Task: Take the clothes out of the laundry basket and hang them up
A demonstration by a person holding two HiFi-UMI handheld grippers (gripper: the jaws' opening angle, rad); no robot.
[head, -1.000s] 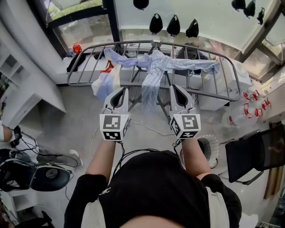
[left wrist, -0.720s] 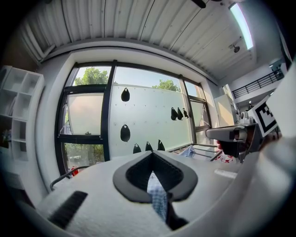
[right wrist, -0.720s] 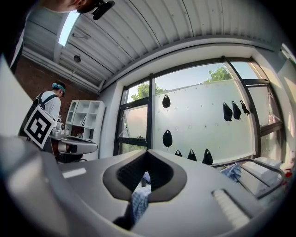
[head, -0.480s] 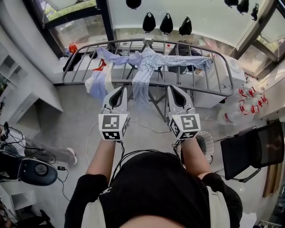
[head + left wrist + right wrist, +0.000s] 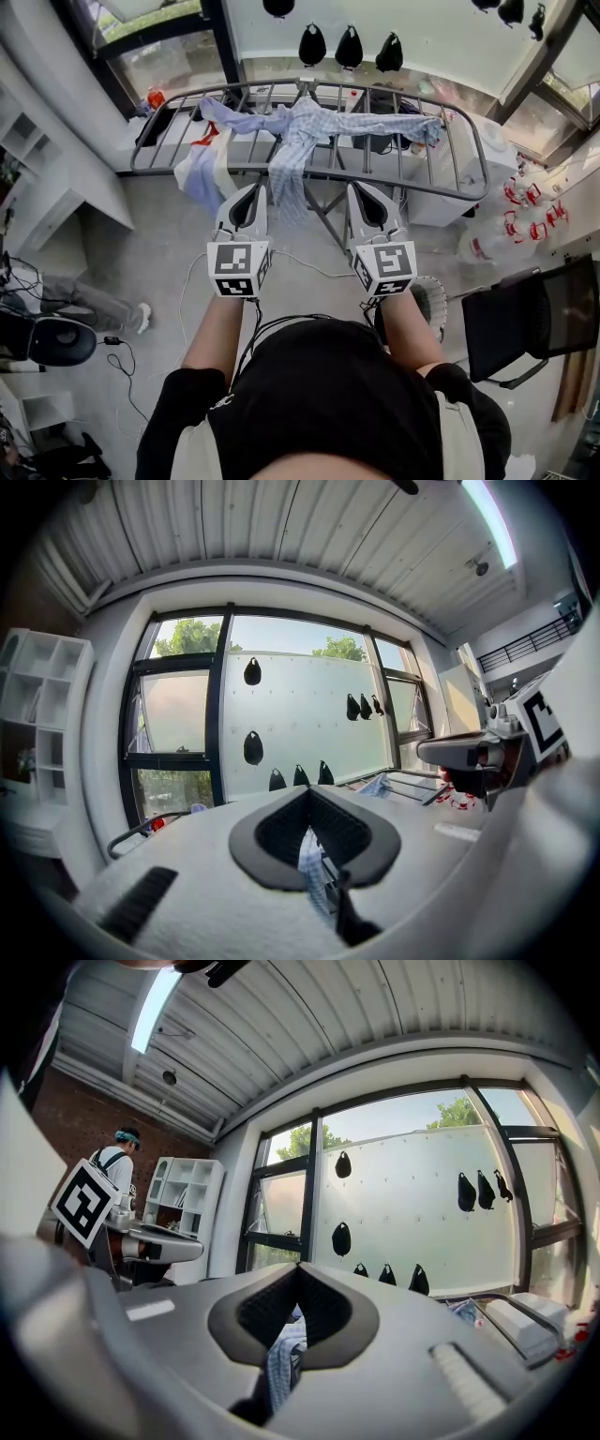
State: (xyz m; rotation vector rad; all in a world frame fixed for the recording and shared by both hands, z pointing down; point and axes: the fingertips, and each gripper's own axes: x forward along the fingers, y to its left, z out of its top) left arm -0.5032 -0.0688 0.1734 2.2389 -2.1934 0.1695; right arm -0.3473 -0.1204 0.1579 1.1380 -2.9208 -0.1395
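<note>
From the head view, the left gripper and the right gripper are held level and side by side in front of the person's chest, both pointing at a grey drying rack. A pale blue checked shirt is draped across the rack's bars, and its tail hangs down over the near rail, between the two grippers and just beyond their tips. A white and blue garment hangs off the rack's left end. A round white mesh thing, possibly the laundry basket, stands on the floor by the right forearm, but too much of it is hidden to be sure. A black chair stands to its right.

In the left gripper view, the jaws are closed, tips meeting, with nothing clamped. The shirt shows through the gap beneath them, hanging behind. The right gripper sits at the right edge.

In the right gripper view, the jaws are likewise closed on nothing, and the same blue cloth shows through their opening. At the left, past the other gripper, a person stands by a white shelf.
</note>
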